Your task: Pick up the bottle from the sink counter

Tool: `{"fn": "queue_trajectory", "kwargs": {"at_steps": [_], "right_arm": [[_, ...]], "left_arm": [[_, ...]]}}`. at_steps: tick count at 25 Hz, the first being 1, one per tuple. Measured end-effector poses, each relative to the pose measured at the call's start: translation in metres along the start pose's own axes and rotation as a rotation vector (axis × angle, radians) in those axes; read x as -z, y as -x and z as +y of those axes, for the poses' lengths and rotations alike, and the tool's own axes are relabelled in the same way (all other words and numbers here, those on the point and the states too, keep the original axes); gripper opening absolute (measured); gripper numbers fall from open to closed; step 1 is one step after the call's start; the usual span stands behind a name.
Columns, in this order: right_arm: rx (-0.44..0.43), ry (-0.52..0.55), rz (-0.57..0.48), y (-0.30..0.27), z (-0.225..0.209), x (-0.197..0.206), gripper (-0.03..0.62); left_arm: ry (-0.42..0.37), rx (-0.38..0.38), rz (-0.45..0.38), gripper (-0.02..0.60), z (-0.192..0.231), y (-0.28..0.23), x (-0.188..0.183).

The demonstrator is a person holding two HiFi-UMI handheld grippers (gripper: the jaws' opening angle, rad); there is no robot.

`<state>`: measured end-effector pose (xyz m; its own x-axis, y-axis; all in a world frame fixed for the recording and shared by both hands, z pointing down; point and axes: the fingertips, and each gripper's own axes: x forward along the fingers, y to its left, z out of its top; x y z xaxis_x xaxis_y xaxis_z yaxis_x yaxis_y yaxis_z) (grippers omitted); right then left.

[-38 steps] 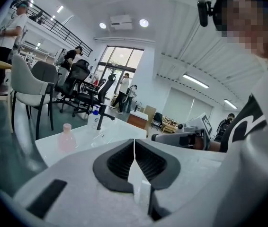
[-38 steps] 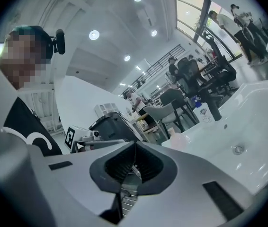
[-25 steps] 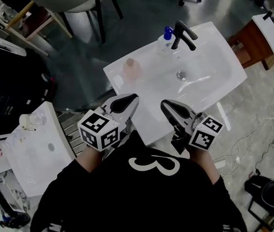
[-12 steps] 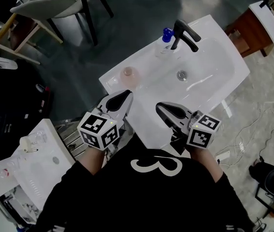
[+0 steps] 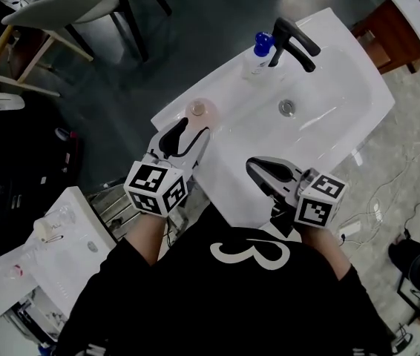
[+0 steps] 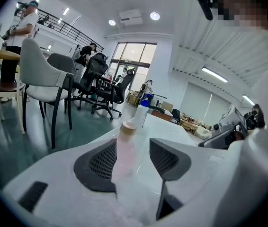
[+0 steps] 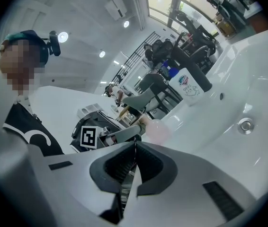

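Observation:
A small pink bottle (image 5: 200, 110) with a tan cap stands on the white sink counter (image 5: 232, 191), near its far left corner. My left gripper (image 5: 194, 126) points at it from just in front, its jaws opening. In the left gripper view the bottle (image 6: 126, 148) shows in the gap between the dark pads (image 6: 101, 161), and I see no pad pressing on it. My right gripper (image 5: 253, 167) hovers over the counter's near edge, shut and empty. In the right gripper view its jaws (image 7: 135, 143) meet in a line, with the pink bottle (image 7: 158, 130) beyond them.
A clear bottle with a blue cap (image 5: 258, 54) stands beside the black faucet (image 5: 293, 39) at the back of the basin, whose drain (image 5: 288, 107) shows in the middle. Chairs (image 5: 69, 6) stand on the floor behind. Another white sink unit (image 5: 39, 265) sits at lower left.
My left gripper has moved forward to the pink bottle and its jaws have gone from shut to apart. The right gripper has stayed shut near the counter's front edge.

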<state>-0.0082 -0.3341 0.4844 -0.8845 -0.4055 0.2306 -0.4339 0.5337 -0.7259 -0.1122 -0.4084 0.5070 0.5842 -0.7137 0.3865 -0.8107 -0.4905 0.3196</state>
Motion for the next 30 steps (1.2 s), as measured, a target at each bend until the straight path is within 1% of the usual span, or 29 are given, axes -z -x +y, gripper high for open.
{"fn": "queue_trajectory", "kwargs": {"at_steps": [4,7,10,13,16,20,23,27,30], "right_arm": [[0.010,-0.023,0.014,0.000,-0.008,0.008,0.015],[0.021,-0.029,0.032,-0.001,-0.014,0.013,0.015],[0.024,-0.029,0.042,-0.004,-0.017,0.015,0.015],[0.030,-0.038,0.048,-0.004,-0.019,0.019,0.015],[0.035,-0.022,0.056,-0.006,-0.020,0.019,0.015],[0.038,-0.025,0.046,-0.008,-0.020,0.017,0.015],[0.059,-0.035,0.029,-0.007,-0.022,0.016,0.015],[0.073,-0.046,0.013,-0.002,-0.023,0.015,0.015],[0.073,-0.066,0.002,0.001,-0.023,0.017,0.015]], "left_arm": [[-0.062,-0.019,-0.028,0.254,0.003,-0.010,-0.006],[-0.155,-0.060,-0.043,0.281,0.005,-0.017,-0.010],[-0.224,-0.067,-0.050,0.287,0.003,-0.025,-0.013],[-0.238,-0.072,-0.065,0.285,0.003,-0.028,-0.014],[-0.237,-0.066,-0.069,0.285,0.006,-0.033,-0.015],[-0.240,-0.057,-0.071,0.253,0.007,-0.037,-0.016],[-0.248,-0.049,-0.069,0.238,0.007,-0.040,-0.015],[-0.285,-0.047,-0.070,0.181,0.006,-0.041,-0.014],[-0.288,-0.049,-0.075,0.151,0.007,-0.041,-0.013]]}}
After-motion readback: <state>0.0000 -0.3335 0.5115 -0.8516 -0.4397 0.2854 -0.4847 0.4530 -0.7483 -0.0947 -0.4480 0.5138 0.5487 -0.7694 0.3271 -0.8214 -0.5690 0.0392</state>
